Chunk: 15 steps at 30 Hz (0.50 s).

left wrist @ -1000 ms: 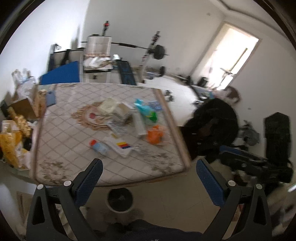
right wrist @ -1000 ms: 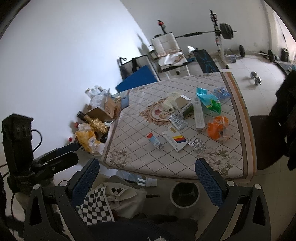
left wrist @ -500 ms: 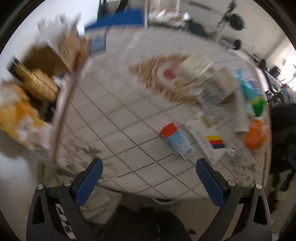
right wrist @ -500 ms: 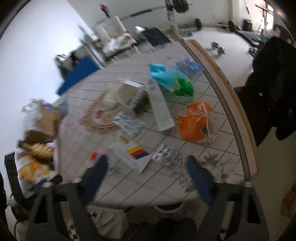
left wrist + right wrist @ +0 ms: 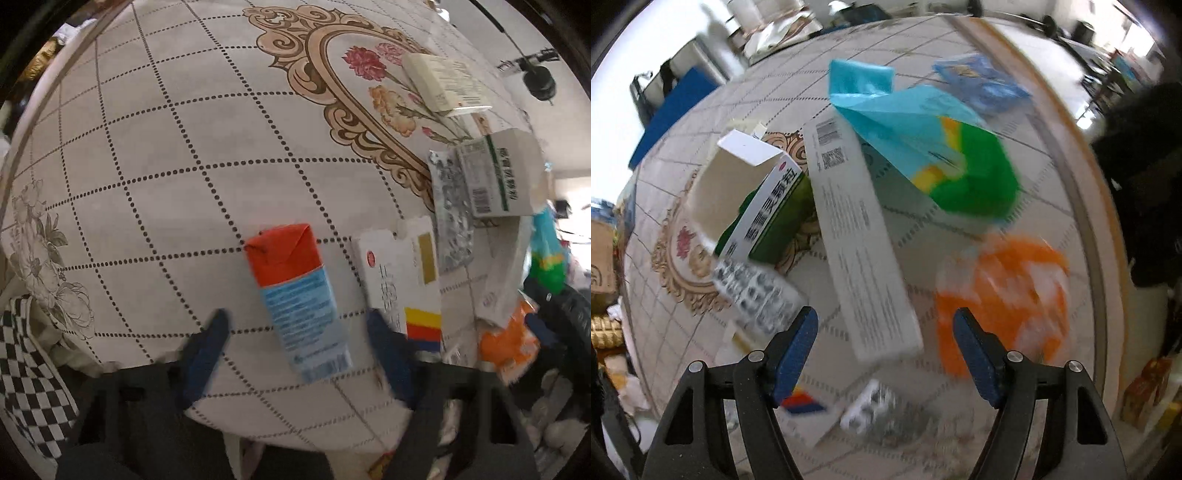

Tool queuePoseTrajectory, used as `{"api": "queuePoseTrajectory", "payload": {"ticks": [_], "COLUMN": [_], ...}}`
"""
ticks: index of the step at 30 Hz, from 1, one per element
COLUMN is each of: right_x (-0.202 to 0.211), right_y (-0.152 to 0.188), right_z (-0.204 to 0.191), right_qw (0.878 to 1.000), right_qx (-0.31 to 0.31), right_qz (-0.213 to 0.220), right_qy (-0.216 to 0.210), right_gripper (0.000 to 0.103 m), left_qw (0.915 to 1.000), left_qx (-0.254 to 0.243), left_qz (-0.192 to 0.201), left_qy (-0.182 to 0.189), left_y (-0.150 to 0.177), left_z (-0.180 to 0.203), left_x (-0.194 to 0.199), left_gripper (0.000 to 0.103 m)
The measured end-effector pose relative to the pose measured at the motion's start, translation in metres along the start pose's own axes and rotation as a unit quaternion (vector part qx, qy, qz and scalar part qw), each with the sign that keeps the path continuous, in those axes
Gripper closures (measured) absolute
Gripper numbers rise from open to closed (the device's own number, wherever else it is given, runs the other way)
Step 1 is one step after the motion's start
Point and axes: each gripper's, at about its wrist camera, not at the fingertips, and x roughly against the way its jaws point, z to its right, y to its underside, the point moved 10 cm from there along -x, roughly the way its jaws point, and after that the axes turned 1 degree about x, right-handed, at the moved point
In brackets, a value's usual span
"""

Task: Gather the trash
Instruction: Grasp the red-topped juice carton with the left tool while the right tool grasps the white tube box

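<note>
Both of our claws point steeply down at the littered table, and we judge this the opening reach of the collecting, with nothing picked up yet.

Our left gripper is closing, its blue pads either side of the lower end of the red-and-blue carton, which lies flat on the patterned cloth near the table's close edge. A gap shows on both sides, so the pads do not press it yet. Next we should let them meet the carton's long sides squarely, then lift straight up so it clears the white box with the yellow and red stripe just beside it.

Our right gripper stands partly spread and holds nothing. The near end of the long white box lies between its fingers, apart from both. That box lies beside the tilted green-and-white medicine box, the blister pack and the blurred orange bag, with the blue-and-green bag beyond. We would lower it and shut across the narrow width.

A checkered bag hangs below the table edge at the left; we cannot tell whether it is meant for the trash.
</note>
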Motion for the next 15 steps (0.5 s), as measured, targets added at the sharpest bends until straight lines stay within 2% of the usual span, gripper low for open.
{"api": "queuePoseTrajectory", "payload": {"ticks": [3,4,6,8,12,15], "right_x": [-0.025,-0.034,-0.048,-0.048,-0.042,-0.025], "right_y": [-0.016,-0.021,-0.027,-0.031,-0.032,-0.026], "right_z": [-0.009,-0.013,-0.016,-0.022,-0.023,-0.02], "right_qw": [0.999,0.999,0.998,0.997,0.995,0.995], "right_qx": [0.03,0.041,0.063,0.079,0.092,0.091], "right_qz": [-0.014,-0.02,-0.029,-0.016,-0.006,0.005], "right_qy": [-0.008,-0.013,-0.008,-0.013,-0.021,-0.039], "right_gripper": [0.029,0.029,0.045,0.052,0.054,0.054], "left_qw": [0.9992,0.9985,0.9972,0.9955,0.9922,0.9894], "left_qx": [0.032,0.042,0.05,0.049,0.054,0.04], "left_qz": [0.009,0.019,0.032,0.045,0.067,0.094], "left_qy": [-0.022,-0.029,-0.046,-0.068,-0.09,-0.104], "left_y": [0.001,0.001,0.0,-0.001,0.004,0.008], "left_z": [-0.002,-0.003,-0.004,-0.004,-0.003,0.002], "left_x": [-0.004,-0.003,0.0,0.004,0.022,0.045], "left_gripper": [0.069,0.07,0.072,0.072,0.073,0.073]}}
